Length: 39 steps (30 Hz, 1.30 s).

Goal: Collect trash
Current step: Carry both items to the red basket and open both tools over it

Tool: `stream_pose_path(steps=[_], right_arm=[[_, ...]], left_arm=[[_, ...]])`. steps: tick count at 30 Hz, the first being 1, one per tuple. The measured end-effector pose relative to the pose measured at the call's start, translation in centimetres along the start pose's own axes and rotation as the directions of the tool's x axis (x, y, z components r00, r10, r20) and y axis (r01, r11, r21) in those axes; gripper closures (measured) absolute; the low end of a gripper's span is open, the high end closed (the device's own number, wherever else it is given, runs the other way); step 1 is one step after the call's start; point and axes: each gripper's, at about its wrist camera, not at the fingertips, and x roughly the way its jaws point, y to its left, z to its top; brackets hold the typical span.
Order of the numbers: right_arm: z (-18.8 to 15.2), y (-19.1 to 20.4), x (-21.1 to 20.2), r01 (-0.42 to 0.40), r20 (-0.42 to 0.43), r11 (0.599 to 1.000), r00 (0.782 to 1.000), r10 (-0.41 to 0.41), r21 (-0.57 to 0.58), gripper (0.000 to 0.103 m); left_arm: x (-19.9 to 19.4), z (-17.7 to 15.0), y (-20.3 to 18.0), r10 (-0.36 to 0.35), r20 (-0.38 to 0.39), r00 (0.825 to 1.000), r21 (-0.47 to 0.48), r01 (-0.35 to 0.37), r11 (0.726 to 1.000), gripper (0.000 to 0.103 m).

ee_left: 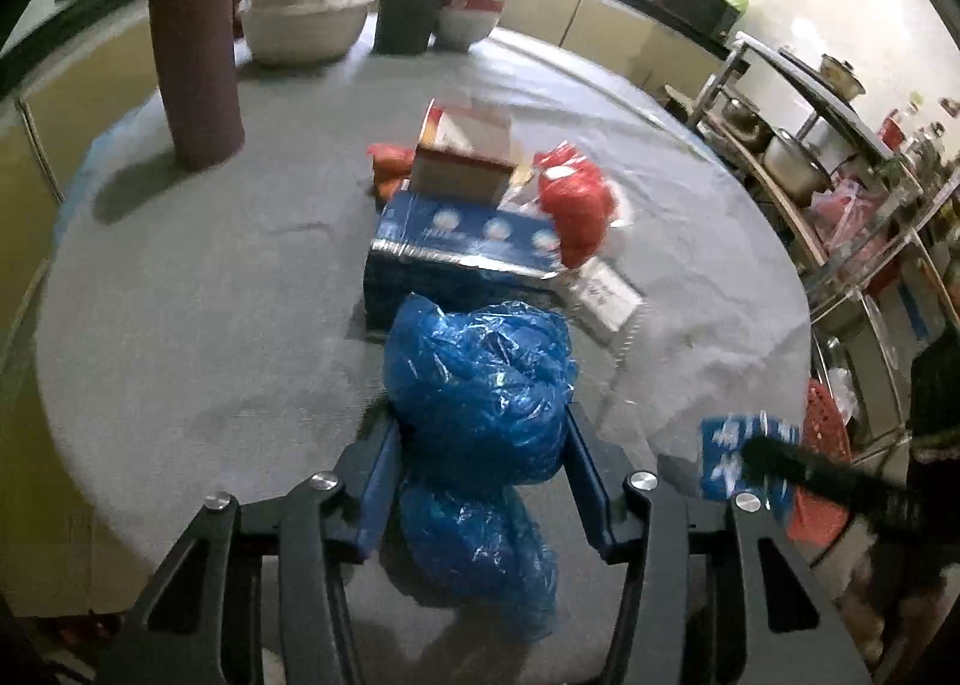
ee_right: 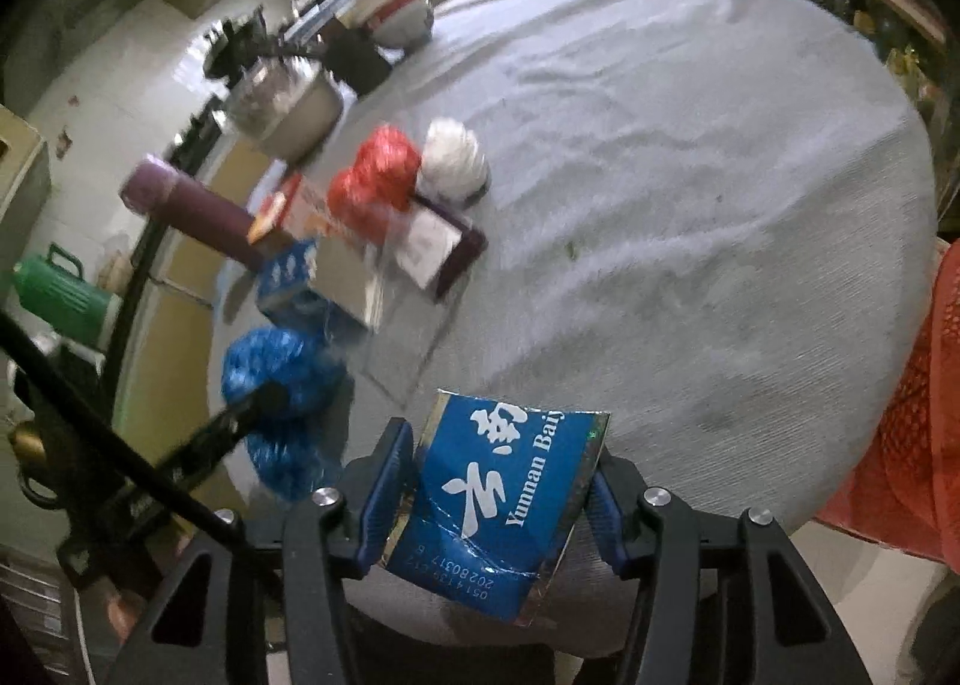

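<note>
Jaws of the left gripper (ee_left: 480, 439) close on the crumpled blue plastic bag (ee_left: 480, 385), which bulges forward past the pads above the bench (ee_left: 180, 295). Jaws of the right gripper (ee_right: 498, 481) clamp the flat blue packet (ee_right: 498, 505), long axis running away from the camera. Red mesh bag (ee_right: 912, 433) hangs at the bench's right edge, nearer the right hand; probably the drop point.

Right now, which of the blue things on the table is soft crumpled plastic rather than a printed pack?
The blue plastic bag, gripped in the left tool. It is glossy and wrinkled; the blue box behind and the flat blue packet carry printing.
</note>
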Motion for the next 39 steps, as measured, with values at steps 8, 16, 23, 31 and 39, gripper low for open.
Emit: stream_pose_path(steps=[8, 16, 23, 31, 39], right_arm=[[0.6, -5.5, -7.3, -0.004, 0.241, 0.997, 0.97, -0.015, 0.078, 0.046], [-2.0, -16.0, -16.9, 0.129, 0.429, 0.94, 0.864, -0.263, 0.317, 0.046], [-5.4, -24.3, -20.9, 0.122, 0.418, 0.849, 0.828, -0.373, 0.515, 0.045], [-7.6, -30.0, -21.2, 0.022, 0.394, 0.797, 0.861, -0.322, 0.603, 0.041], [-9.1, -33.1, -22.5, -0.075, 0.467, 0.767, 0.829, -0.307, 0.638, 0.035]], left_arm=[[-6.5, -0.2, -7.7, -0.075, 0.14, 0.987, 0.227, 0.042, 0.973, 0.05], [-4.3, 0.1, -19.9, -0.278, -0.004, 0.961, 0.454, 0.249, 0.855, 0.049], [1.1, -1.6, -32.0, -0.339, -0.178, 0.924, 0.588, 0.376, 0.716, 0.047], [6.3, -5.4, -38.3, -0.275, -0.311, 0.91, 0.629, 0.414, 0.658, 0.045], [9.0, -5.9, -39.5, -0.211, -0.344, 0.915, 0.626, 0.391, 0.675, 0.04]])
